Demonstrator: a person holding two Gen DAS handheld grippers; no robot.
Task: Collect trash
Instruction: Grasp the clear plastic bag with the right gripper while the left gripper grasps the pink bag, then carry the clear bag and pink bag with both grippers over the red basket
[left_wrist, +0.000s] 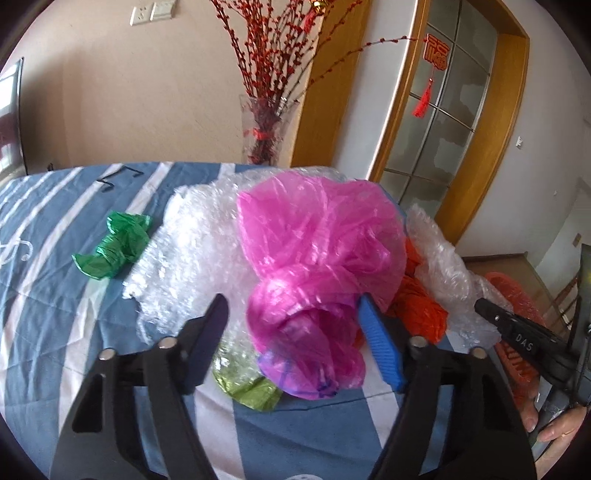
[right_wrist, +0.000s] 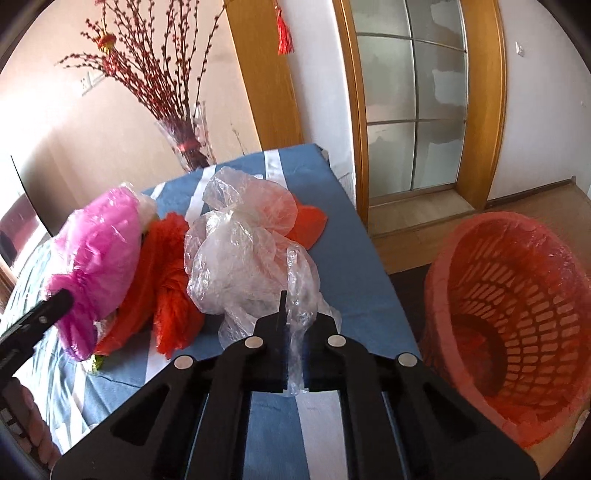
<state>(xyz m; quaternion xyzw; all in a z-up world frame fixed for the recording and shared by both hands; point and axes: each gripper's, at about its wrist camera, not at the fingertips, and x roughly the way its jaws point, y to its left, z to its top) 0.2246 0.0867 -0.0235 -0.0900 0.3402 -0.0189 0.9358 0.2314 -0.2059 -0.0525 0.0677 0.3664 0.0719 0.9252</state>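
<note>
A blue-and-white striped cloth (left_wrist: 48, 236) covers the table and carries all the trash. Off the table's right edge, on the wood floor, stands an orange basket (right_wrist: 517, 302), tilted in the right wrist view, with a thin liner over its rim. On the cloth the biggest piece is a sheet of bubble wrap (left_wrist: 192, 236), with a pink bag (left_wrist: 314, 251) lying over its right part. Right of the pink bag lies an orange bag (right_wrist: 166, 273), and right of that a clear bag (right_wrist: 243, 258). A small green bag (left_wrist: 118, 243) sits alone to the left of the bubble wrap, and a yellow-green scrap (left_wrist: 251, 391) pokes out from under the pink bag's near end. The left gripper (left_wrist: 295, 325) stands apart around the pink bag's knotted end, its right pad touching the plastic, its left pad clear of it. The right gripper (right_wrist: 291, 332) is clamped together on a twisted tail of the clear bag. A vase (left_wrist: 262, 129) of red branches stands behind the table.
</note>
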